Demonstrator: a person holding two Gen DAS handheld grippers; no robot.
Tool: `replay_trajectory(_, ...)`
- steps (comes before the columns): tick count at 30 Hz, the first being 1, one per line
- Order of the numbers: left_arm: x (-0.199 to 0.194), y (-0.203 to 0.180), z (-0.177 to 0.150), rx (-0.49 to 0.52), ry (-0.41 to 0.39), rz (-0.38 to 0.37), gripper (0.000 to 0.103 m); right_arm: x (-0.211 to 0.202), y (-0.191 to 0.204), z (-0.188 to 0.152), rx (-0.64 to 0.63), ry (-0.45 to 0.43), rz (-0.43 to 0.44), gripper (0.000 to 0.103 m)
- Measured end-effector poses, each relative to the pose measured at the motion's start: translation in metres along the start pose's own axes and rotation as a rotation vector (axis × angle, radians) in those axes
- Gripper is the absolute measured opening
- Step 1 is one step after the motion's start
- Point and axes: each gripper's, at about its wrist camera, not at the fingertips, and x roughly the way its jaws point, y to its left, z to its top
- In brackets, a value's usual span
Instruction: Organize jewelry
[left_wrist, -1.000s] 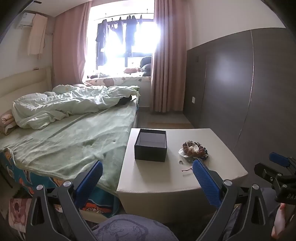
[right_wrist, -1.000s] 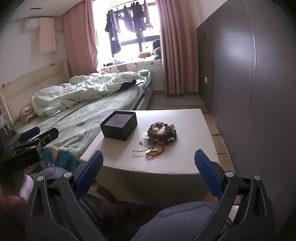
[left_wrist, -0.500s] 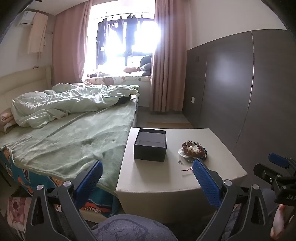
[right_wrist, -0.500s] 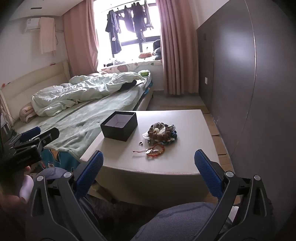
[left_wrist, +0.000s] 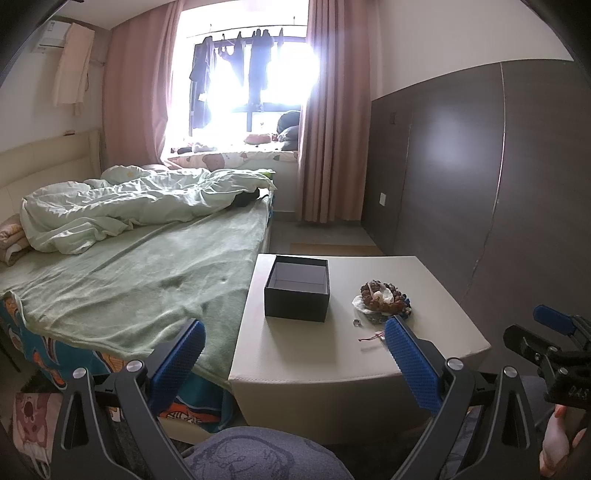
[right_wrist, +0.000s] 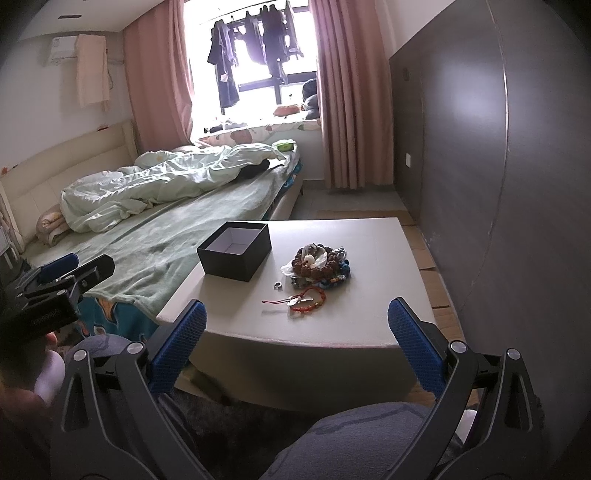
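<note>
An open black box (left_wrist: 296, 287) (right_wrist: 235, 250) stands on a low white table (left_wrist: 306, 354) (right_wrist: 373, 266). To its right lies a pile of beaded bracelets (left_wrist: 382, 298) (right_wrist: 320, 263) on a bit of plastic. A small silver ring (left_wrist: 356, 322) (right_wrist: 277, 285) and a red cord bracelet (right_wrist: 307, 299) (left_wrist: 373, 336) lie in front of the pile. My left gripper (left_wrist: 293, 363) and my right gripper (right_wrist: 295, 345) are both open and empty, held back from the table's near edge. Each also shows in the other's view, the right (left_wrist: 550, 332) and the left (right_wrist: 66, 273).
A bed with a green blanket (left_wrist: 122, 280) (right_wrist: 177, 236) runs along the table's left side. A dark wardrobe wall (left_wrist: 480, 177) (right_wrist: 498, 166) stands to the right. My knees (left_wrist: 258, 458) (right_wrist: 362, 439) are below the grippers. A window with curtains is at the back.
Both grippers have drifted slightly; the left wrist view sits a little lower and closer to the table. Nothing on the table has moved.
</note>
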Motion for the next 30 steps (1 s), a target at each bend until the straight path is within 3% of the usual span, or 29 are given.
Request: replay_trajectory(30, 0.0013, 0.0046, 0.0006, -0.011, 0.011, -0.004, 0.094, -0.0018, -0.0048, 0.0016, 0.002, -0.017, -0.013, 0.098)
